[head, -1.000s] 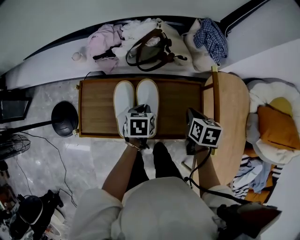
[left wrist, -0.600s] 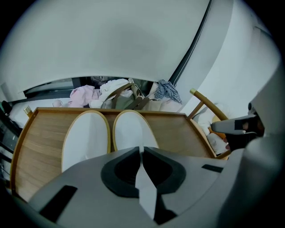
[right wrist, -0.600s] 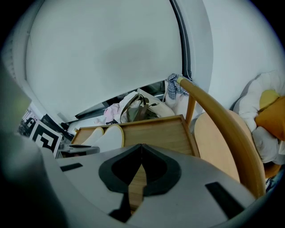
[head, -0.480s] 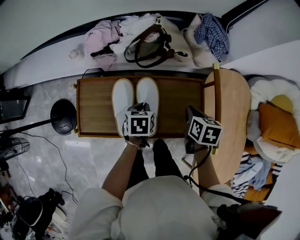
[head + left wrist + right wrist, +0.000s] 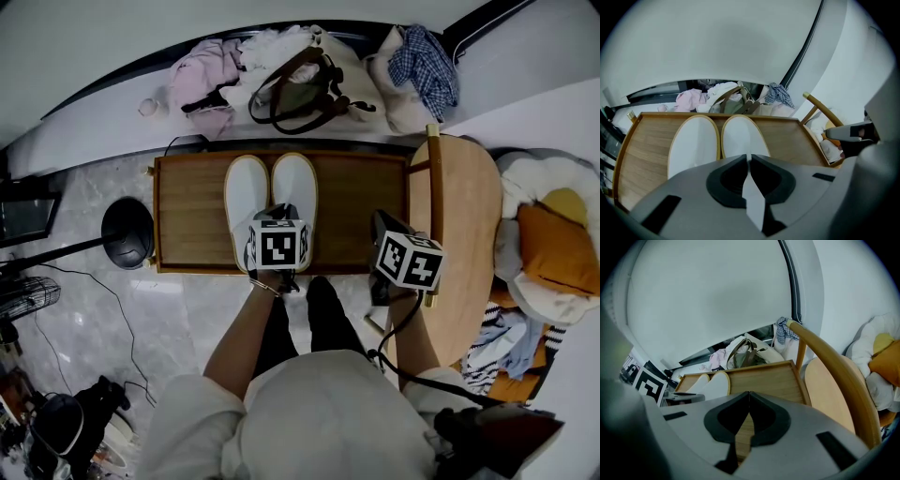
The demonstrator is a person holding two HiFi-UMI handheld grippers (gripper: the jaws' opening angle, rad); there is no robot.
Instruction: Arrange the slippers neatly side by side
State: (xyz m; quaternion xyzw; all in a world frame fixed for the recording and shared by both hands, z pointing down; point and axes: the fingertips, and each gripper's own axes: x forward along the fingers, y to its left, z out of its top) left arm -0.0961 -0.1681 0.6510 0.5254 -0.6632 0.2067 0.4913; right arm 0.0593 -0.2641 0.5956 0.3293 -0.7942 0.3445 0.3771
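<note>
Hovering over paired white flat fabric slippers (image 5: 249, 190)
Left gripper (image 5: 285, 216), clenched empty, is hanging nearer, at their lower ends; their long axes are running up-frame; right gripper (image 5: 382, 225) likewise clenched.

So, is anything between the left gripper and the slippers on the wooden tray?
Nothing visible. The left gripper, jaws together, sits over the heel end of the right-hand slipper, which lies beside the left-hand slipper on the wooden tray. The handbag and clothes lie beyond the tray's far edge.
</note>
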